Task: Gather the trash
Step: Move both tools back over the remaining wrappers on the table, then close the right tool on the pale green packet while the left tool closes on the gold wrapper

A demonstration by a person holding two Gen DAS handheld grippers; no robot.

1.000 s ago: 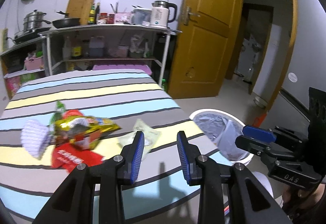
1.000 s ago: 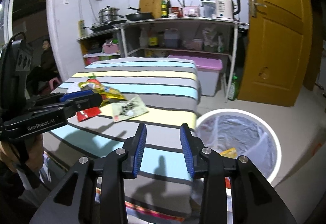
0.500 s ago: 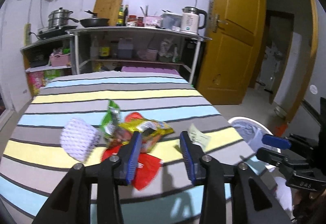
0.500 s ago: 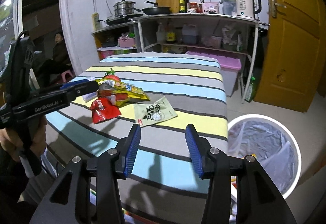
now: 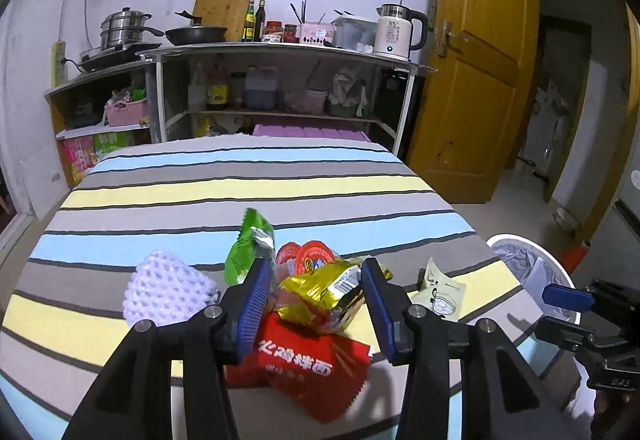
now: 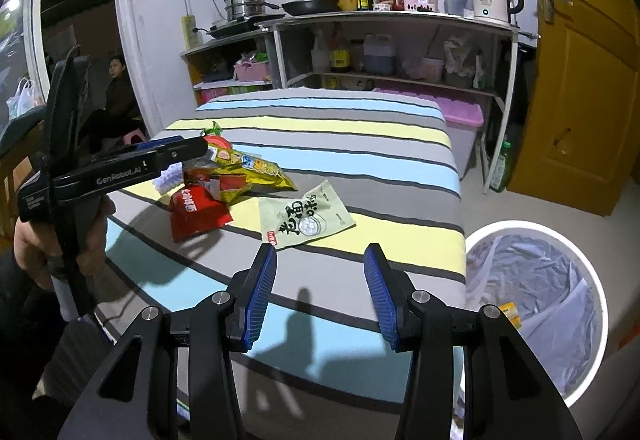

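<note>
A heap of snack wrappers lies on the striped table (image 5: 240,192): a gold wrapper (image 5: 324,290), a red packet (image 5: 308,364), a green wrapper (image 5: 250,244) and a white foam net (image 5: 168,290). My left gripper (image 5: 316,300) is open, its jaws on either side of the gold wrapper, just above the heap. A pale green packet (image 6: 306,216) lies apart, ahead of my right gripper (image 6: 320,288), which is open and empty over the table's near edge. The heap also shows in the right wrist view (image 6: 224,176), under the left gripper (image 6: 176,152).
A white bin (image 6: 536,304) with a clear liner stands on the floor right of the table, with a yellow scrap (image 6: 508,314) inside. A kitchen shelf (image 5: 280,52) with pots and a kettle stands behind. A wooden door (image 5: 476,80) is at the right.
My left gripper has swung left from the pale green packet to the wrapper heap and closed in on the gold wrapper. My right gripper has moved back and left from the bin.
</note>
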